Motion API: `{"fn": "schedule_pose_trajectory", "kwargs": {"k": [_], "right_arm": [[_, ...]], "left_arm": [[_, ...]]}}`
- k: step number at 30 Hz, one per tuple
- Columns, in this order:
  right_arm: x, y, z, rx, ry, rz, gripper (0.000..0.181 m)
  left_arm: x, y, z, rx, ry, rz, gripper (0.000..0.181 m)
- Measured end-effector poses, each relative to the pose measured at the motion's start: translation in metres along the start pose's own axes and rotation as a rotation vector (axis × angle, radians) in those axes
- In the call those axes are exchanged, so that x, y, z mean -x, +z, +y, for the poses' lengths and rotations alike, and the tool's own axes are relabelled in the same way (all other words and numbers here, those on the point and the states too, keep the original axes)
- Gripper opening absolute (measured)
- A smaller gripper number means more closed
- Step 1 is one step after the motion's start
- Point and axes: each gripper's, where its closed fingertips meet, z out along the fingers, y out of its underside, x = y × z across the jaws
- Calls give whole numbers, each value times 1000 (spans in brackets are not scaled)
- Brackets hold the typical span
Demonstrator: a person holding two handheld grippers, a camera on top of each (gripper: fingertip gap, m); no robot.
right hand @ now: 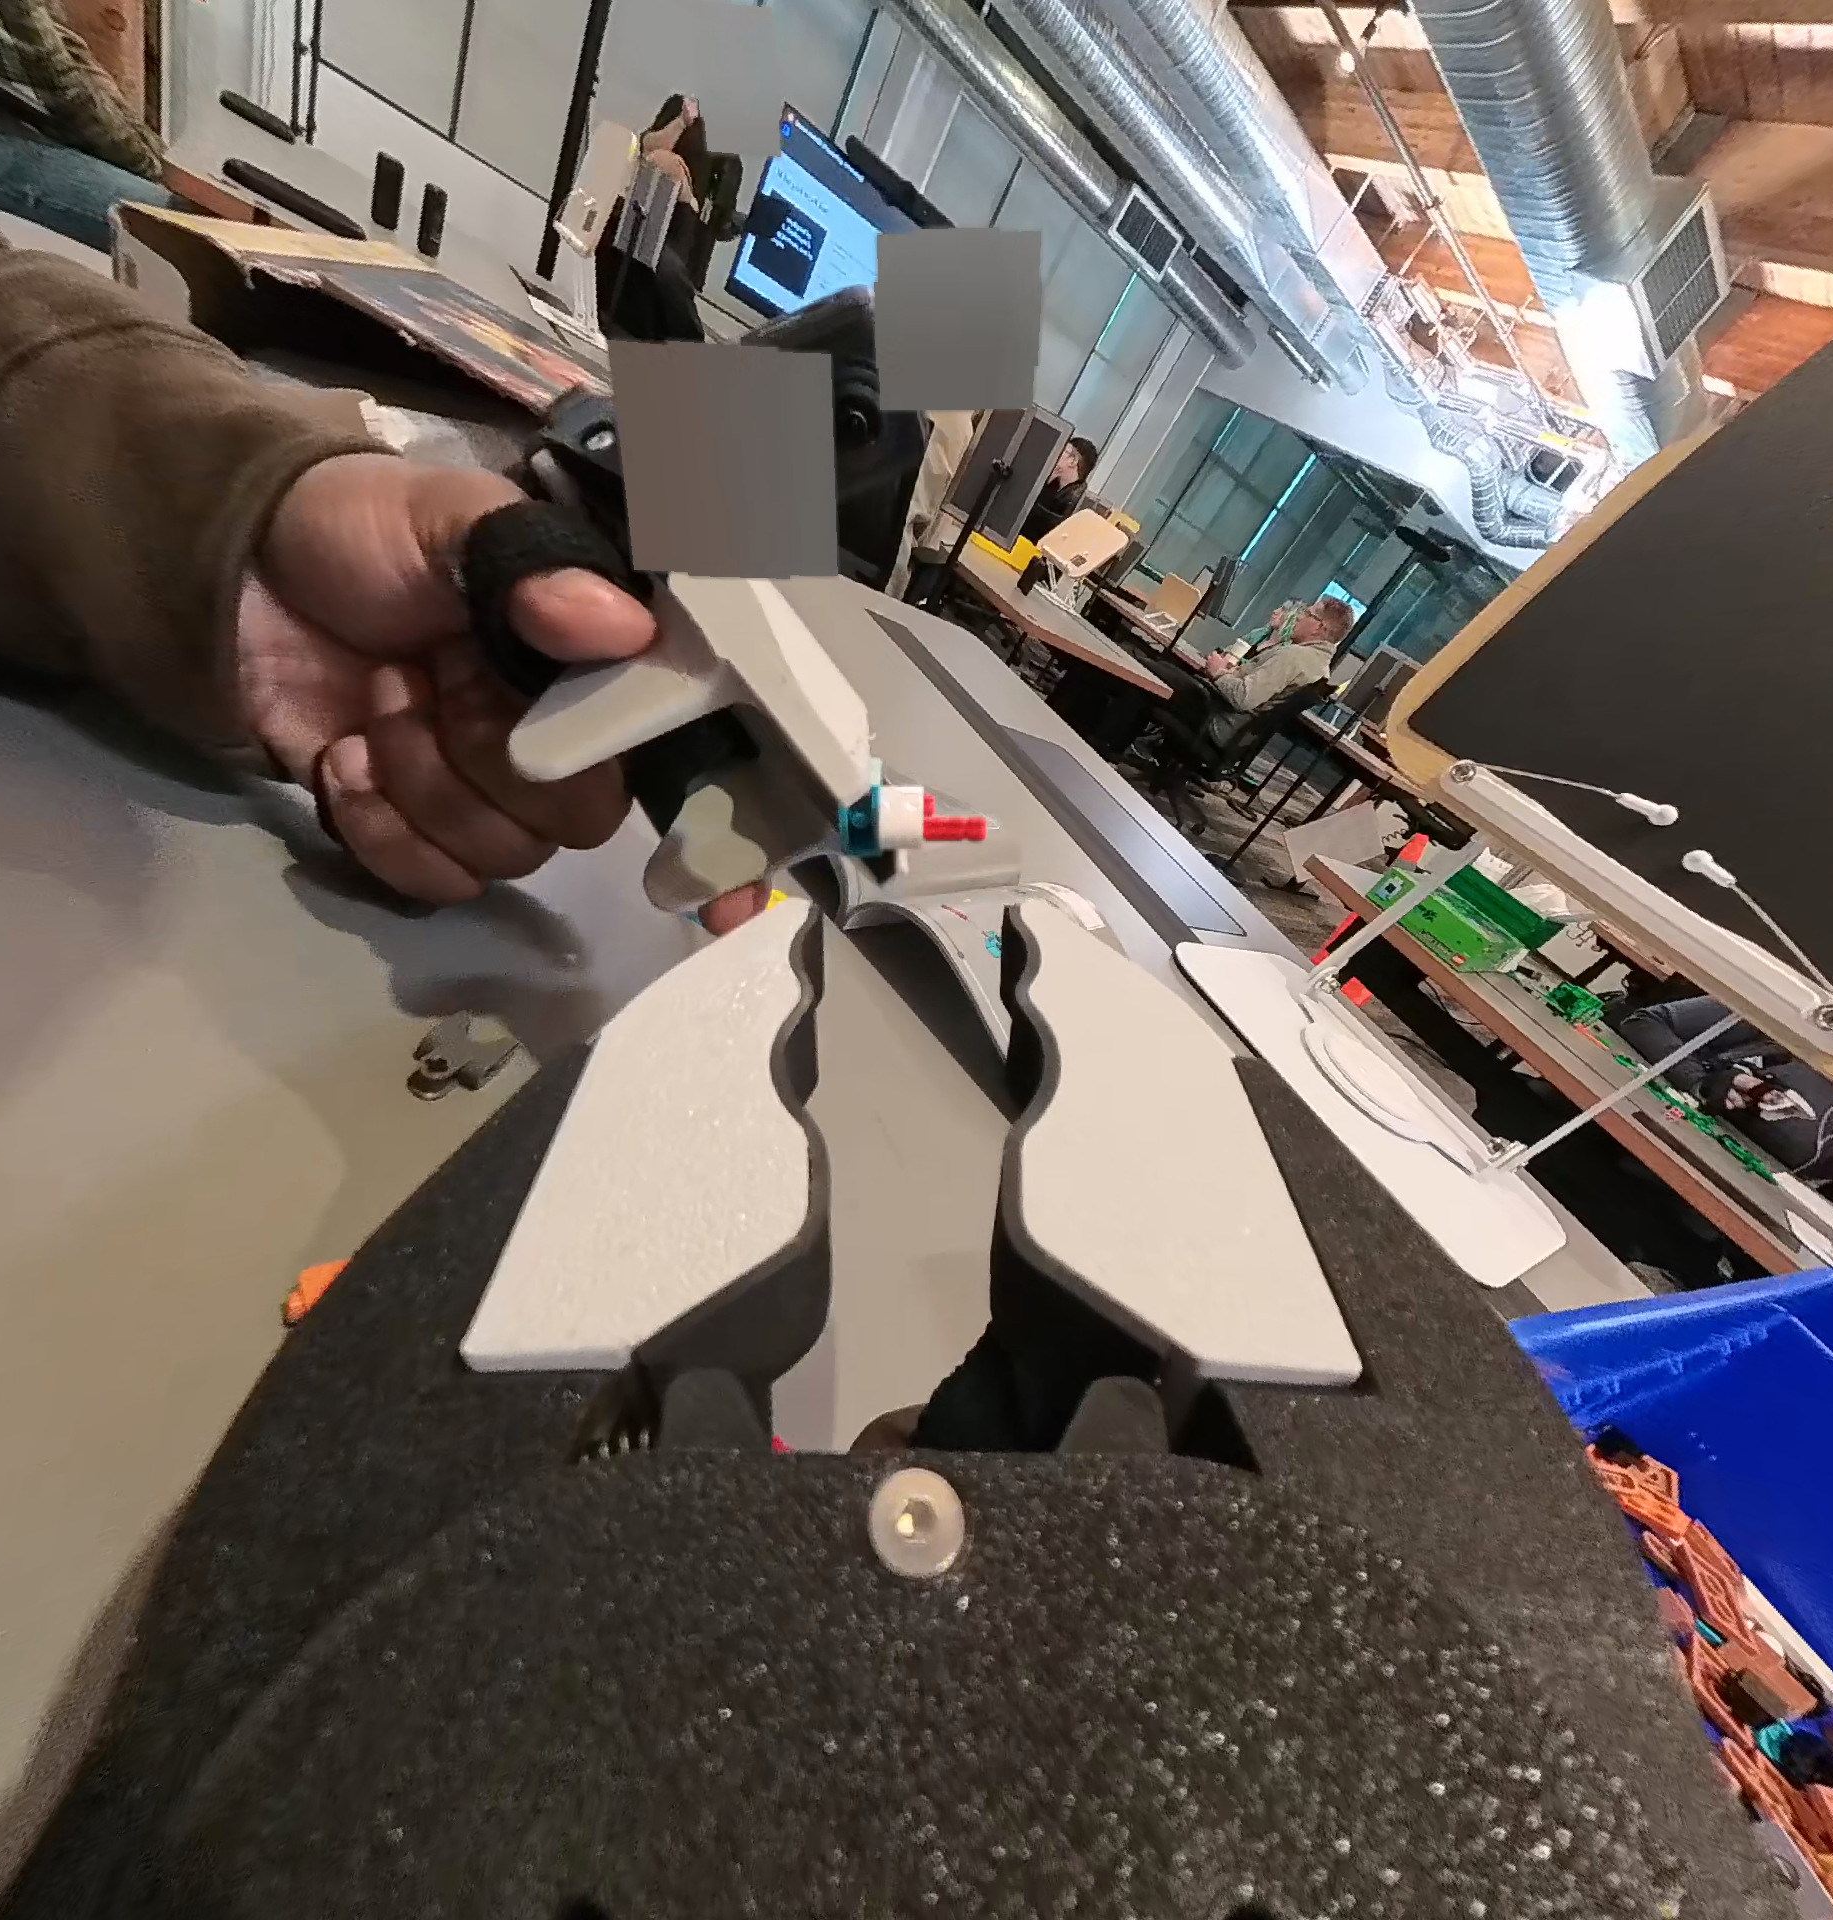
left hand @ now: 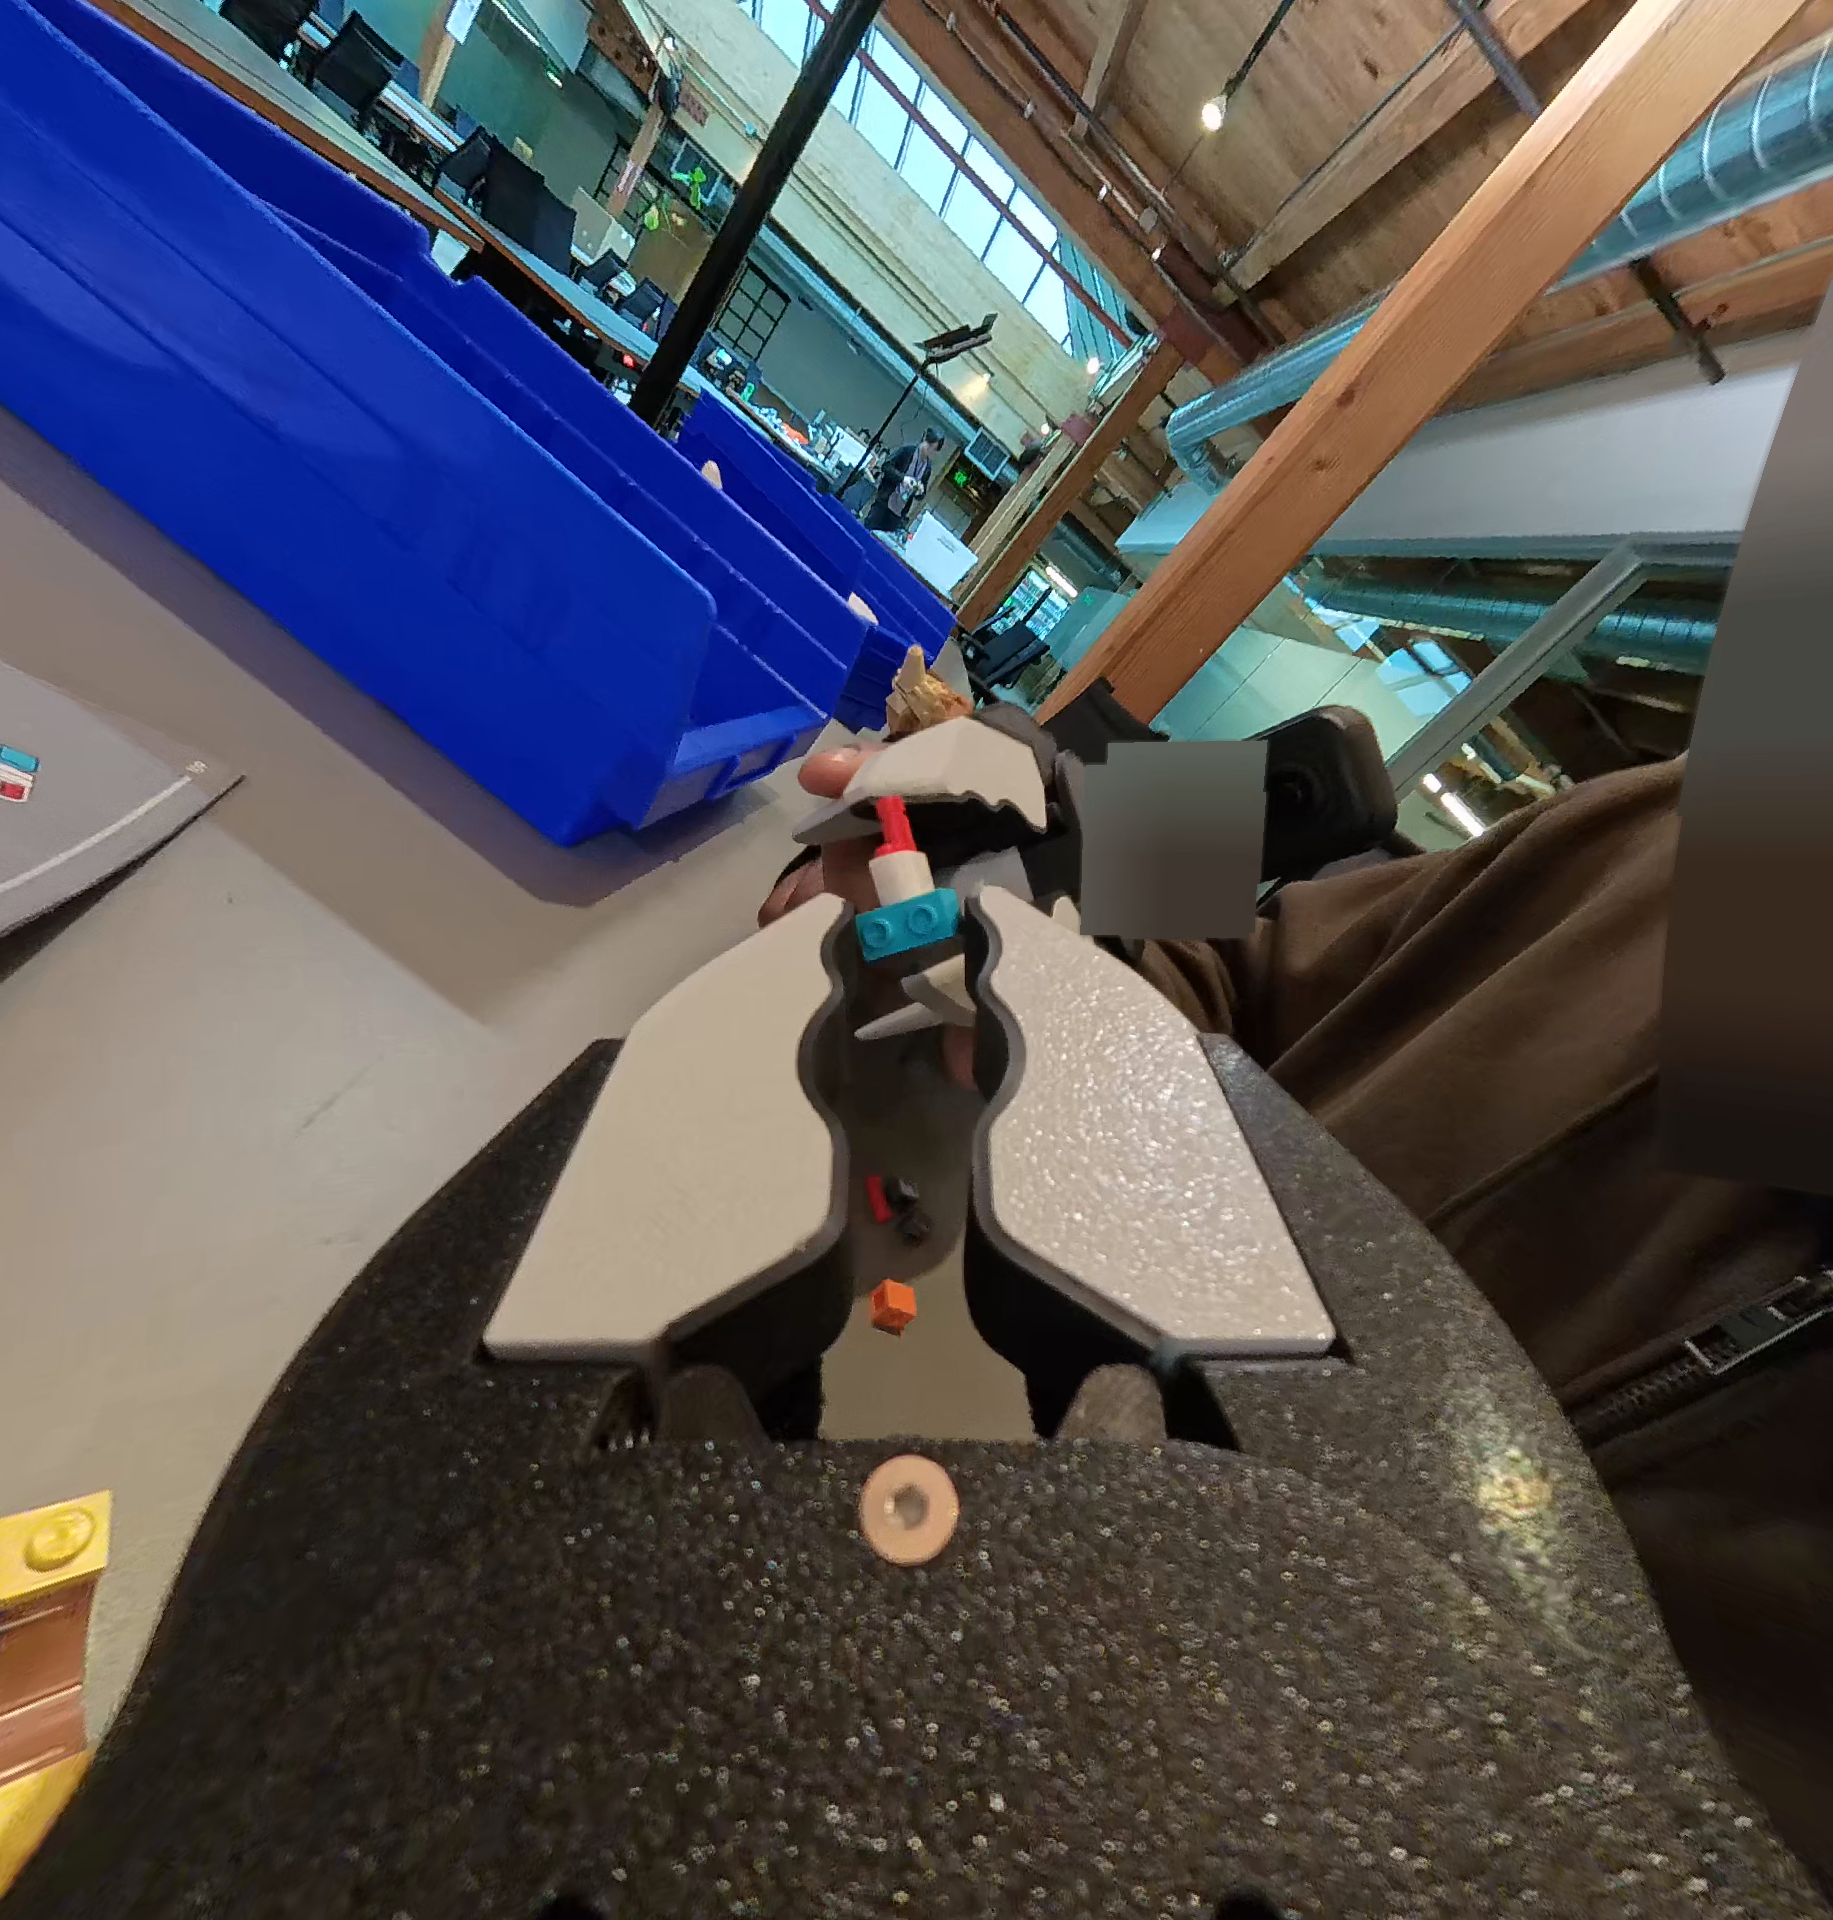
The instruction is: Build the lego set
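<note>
Left wrist view: my left gripper (left hand: 907,925) pinches a teal stud plate (left hand: 904,924) at the fingertips; a white cone piece (left hand: 899,875) and a red rod (left hand: 892,821) stick up out of it. My right gripper (left hand: 933,800) sits just beyond it, its grey finger over the red rod tip; contact unclear. Small assembly is held in the air above the grey table (left hand: 216,1039). Seen through the finger gap, an orange brick (left hand: 892,1305) and a few small dark and red bits (left hand: 899,1210) lie on the table. Blue bins (left hand: 372,468) line the far side, a yellow and brown built section (left hand: 29,1621) at bottom left, an instruction sheet (left hand: 39,821) at left.

Right wrist view: my right gripper (right hand: 912,925) is spread apart, nothing between the fingers. Ahead, my left hand (right hand: 403,675) holds the left gripper (right hand: 870,810), with the teal, white and red assembly (right hand: 907,816) poking out sideways toward the right. Blue bin (right hand: 1743,1434) of brown bricks at lower right.
</note>
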Motion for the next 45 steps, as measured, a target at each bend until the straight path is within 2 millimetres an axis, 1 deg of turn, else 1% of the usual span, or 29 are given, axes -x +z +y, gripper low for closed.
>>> {"fn": "schedule_pose_trajectory", "kwargs": {"k": [7,9,12,14,19,27,29,31,33,36,38,41,43,45], "right_arm": [[0,0,0,7,-11,1,31],[1,0,1,14,-16,0,31],[1,0,2,21,-18,0,30],[2,1,3,24,-18,-1,30],[2,2,5,35,-17,-4,29],[1,3,7,42,-5,-2,29],[1,3,7,42,-6,-1,29],[0,2,7,42,-6,2,29],[0,2,7,43,-5,5,29],[-1,1,7,46,-4,8,29],[-1,0,7,47,-7,6,28],[1,0,8,56,-17,3,28],[1,1,9,65,-23,1,28],[2,1,10,75,-23,-1,28]], "left_arm": [[2,-7,-13,-95,-164,58,19],[4,-10,-19,-152,-259,80,19],[10,-17,-31,-281,-460,123,19],[14,-22,-36,-344,-531,126,19],[17,-28,-41,-405,-591,113,19],[17,-34,-46,-432,-590,104,19],[15,-33,-44,-399,-532,87,19],[13,-26,-36,-281,-366,13,19],[18,-20,-19,-89,-99,-142,19],[35,-22,8,227,344,-384,20],[41,-24,23,394,520,-456,20],[45,-25,39,522,616,-484,20],[49,-27,49,598,637,-493,20],[54,-29,54,635,647,-514,20]]}}
